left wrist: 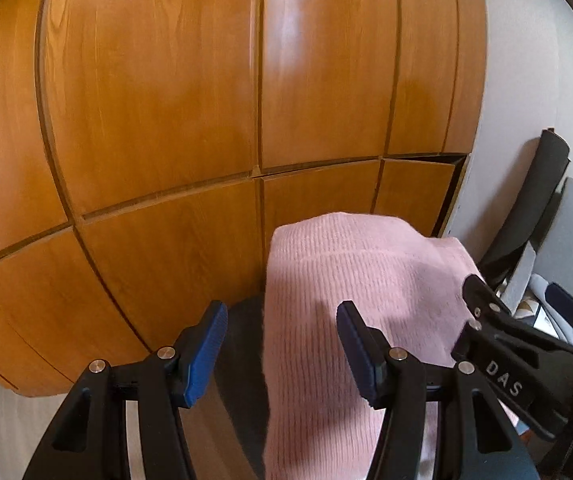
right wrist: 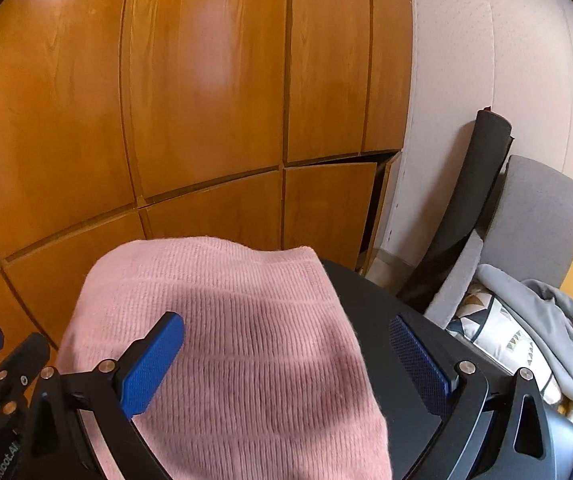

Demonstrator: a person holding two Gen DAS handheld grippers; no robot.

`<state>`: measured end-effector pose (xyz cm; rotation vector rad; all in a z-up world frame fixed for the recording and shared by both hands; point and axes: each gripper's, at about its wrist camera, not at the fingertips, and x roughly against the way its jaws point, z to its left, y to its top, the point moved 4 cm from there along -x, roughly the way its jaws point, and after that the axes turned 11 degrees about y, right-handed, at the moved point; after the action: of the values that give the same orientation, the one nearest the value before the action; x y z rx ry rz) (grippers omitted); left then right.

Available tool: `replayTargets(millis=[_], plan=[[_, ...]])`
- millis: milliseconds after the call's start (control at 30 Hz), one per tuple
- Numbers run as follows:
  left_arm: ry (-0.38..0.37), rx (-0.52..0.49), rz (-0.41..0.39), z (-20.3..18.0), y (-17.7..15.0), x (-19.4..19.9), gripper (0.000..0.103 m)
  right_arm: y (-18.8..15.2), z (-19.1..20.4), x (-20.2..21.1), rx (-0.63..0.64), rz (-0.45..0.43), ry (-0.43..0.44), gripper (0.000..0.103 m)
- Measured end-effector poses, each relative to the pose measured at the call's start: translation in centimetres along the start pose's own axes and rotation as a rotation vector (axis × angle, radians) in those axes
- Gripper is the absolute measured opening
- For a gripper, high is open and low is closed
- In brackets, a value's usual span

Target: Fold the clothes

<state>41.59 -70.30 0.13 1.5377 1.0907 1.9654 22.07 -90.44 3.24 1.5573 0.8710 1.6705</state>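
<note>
Your pink ribbed knit garment (left wrist: 350, 300) lies folded on the dark round table (right wrist: 370, 292), its long axis running away from you toward the orange-brown wooden panelled cabinet wall (left wrist: 166, 120). The far folded edge is rounded and sits near the table's far rim; the near end runs out of view beneath your tools. The knit shows fine parallel ribs and a soft, fuzzy surface.

Your left gripper (left wrist: 282, 354) hovers with its jaws spread wide, its blue textured pads (left wrist: 206, 354) holding nothing; one finger is over the table's left side, the other over the garment. Your right gripper (right wrist: 286, 364) is likewise spread, gripping nothing, its left finger above the cloth and its right finger above bare table. In the left wrist view the right tool appears at the garment's right edge.

Bare table shows on both sides of the garment, a wider band to the right in the right wrist view. Beyond that edge stand a black rolled mat (right wrist: 474, 184) leaning on the pale wall (right wrist: 486, 60) and a grey upholstered chair (right wrist: 542, 208) holding a light grey crumpled garment (right wrist: 558, 320) and a patterned cushion (right wrist: 498, 328).
</note>
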Motion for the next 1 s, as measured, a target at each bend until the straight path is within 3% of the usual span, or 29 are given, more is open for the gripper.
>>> replayTargets(millis=[233,1000], plan=[[-0.010,0.013,0.021,-0.1,0.7,-1.7,0.058,-0.1,0.2,-0.5,0.006,0.006,-0.002,0.103],[-0.020,-0.004,0.019,-1.5,-0.8,-0.4,0.058,-2.5,-0.7,1.9,-0.019,-0.011,0.009,0.103]])
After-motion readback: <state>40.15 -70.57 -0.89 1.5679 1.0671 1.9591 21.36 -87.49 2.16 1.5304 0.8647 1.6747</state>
